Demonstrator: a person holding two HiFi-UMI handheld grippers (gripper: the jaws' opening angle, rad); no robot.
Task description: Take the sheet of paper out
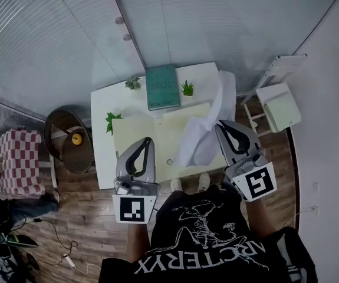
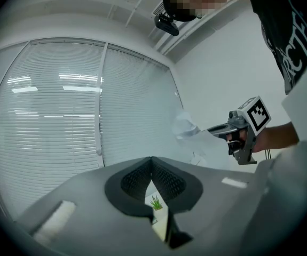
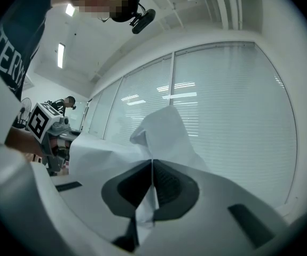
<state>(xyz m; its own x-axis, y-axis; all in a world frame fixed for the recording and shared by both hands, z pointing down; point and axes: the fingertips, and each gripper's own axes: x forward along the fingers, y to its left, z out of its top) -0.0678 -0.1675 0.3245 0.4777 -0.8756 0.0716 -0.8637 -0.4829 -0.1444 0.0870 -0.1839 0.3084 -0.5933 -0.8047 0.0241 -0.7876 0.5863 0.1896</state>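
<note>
— The right tongs point(image 3: 152, 169)?
— Clamped tight on the sheet of paper point(image 3: 161, 129), which hangs crumpled over the right half of the pale yellow folder point(image 1: 151, 135).
— And the left tongs point(image 2: 151, 165)?
— Closed on nothing, over the folder's near left edge. The folder lies on the white worktop point(image 1: 101, 108).

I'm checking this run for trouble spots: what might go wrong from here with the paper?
The right gripper pinches only a small part of the crumpled sheet of paper, so it may tear or slip free. The loose sheet hangs close to the small plant and might knock it over.
</note>
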